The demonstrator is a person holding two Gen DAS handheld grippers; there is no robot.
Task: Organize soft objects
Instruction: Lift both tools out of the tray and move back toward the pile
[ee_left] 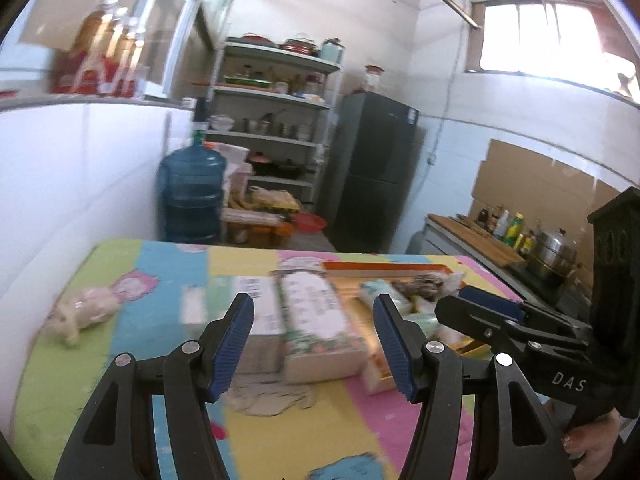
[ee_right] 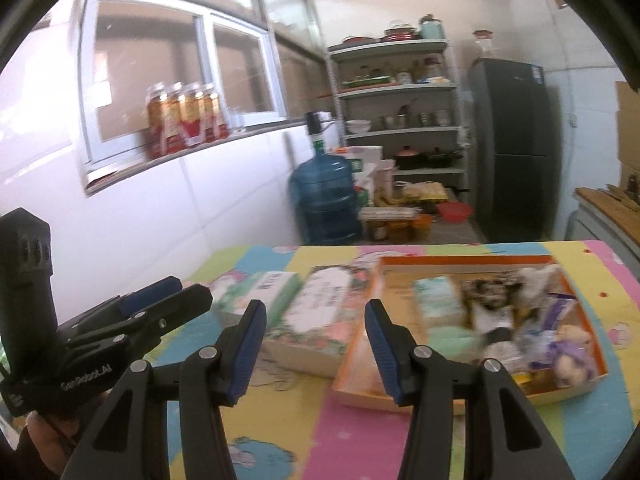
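Note:
A colourful cartoon mat (ee_left: 168, 268) covers the table. A pale plush pig (ee_left: 86, 314) lies at its left side. Two tissue packs, one floral (ee_left: 320, 320) and one green-white (ee_right: 260, 292), lie mid-table with a beige cloth (ee_left: 272, 398) in front of them. A shallow orange box (ee_right: 460, 261) on the right holds soft things, among them a purple plush doll (ee_right: 572, 354) and a dark speckled plush (ee_right: 480, 288). My left gripper (ee_left: 314, 308) hovers open and empty before the packs. My right gripper (ee_right: 315, 314) is open and empty, between the floral pack and the box.
A blue water jug (ee_left: 192, 192), a loaded shelf rack (ee_left: 276, 128) and a dark fridge (ee_left: 376, 172) stand beyond the table. A white wall (ee_left: 80, 184) borders the table's left side. A counter with a steel pot (ee_left: 556, 248) runs along the right.

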